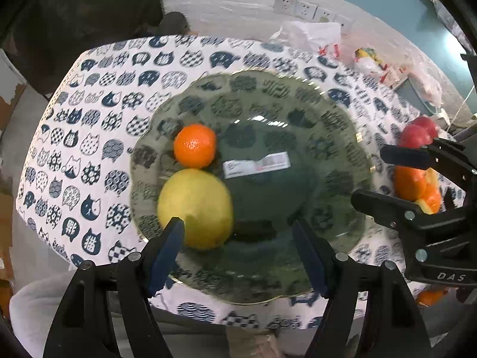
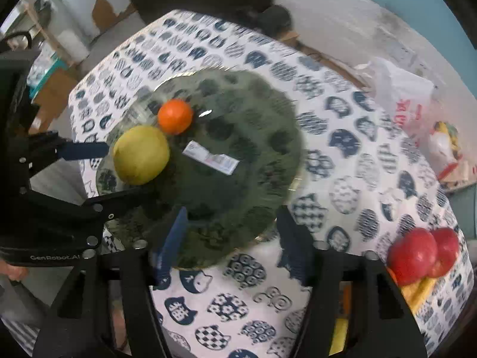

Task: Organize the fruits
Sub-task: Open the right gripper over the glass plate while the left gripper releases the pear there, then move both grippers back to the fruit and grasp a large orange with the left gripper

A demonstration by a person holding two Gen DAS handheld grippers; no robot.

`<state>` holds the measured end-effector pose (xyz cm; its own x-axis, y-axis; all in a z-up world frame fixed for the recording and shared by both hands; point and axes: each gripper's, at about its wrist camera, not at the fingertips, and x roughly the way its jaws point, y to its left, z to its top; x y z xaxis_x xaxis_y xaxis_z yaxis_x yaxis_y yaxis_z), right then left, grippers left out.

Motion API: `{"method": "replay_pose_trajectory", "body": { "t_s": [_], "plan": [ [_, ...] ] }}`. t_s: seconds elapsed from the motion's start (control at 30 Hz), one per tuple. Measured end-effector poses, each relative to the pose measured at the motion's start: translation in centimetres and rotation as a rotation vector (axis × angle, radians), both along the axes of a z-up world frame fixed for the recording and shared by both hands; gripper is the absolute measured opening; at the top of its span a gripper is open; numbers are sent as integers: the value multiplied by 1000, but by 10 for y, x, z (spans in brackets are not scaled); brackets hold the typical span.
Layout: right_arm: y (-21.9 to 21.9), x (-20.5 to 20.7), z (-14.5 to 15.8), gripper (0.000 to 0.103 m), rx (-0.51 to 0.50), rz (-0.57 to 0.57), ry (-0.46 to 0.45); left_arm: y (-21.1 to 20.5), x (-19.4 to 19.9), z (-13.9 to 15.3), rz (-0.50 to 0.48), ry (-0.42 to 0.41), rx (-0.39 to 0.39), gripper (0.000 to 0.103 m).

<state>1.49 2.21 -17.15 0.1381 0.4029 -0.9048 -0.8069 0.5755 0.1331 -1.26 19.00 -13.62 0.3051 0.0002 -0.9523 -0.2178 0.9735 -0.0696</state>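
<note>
Fruits sit partly sorted: 1 orange (image 1: 195, 145) and 1 yellow-green pear (image 1: 195, 208) touch on the green glass plate (image 1: 328, 119), 2 red apples (image 2: 421, 252) wait aside, while left gripper (image 1: 238, 253) and right gripper (image 2: 229, 238) gape empty.

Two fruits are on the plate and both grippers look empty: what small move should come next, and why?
Probably swing the right gripper toward the red apples at its right. Its jaws stand open with nothing between them, and the plate already holds the orange and the yellow fruit. The apples and other fruit still lie off the plate on the tablecloth, nearest that gripper.
</note>
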Motion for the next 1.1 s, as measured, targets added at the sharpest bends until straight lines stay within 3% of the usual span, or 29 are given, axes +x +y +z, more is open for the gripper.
{"method": "replay_pose_trajectory", "body": {
  "t_s": [0.3,0.6,1.1],
  "plan": [
    [-69,23,28,72,26,-164,-47,-46,20,30,-59,-54,-23,80],
    [-156,40,40,76,37,-334,-80,-121,43,45,-187,-60,-18,86],
    [-261,47,25,79,12,-506,-76,-217,83,27,-312,-2,-16,86]
  ]
}}
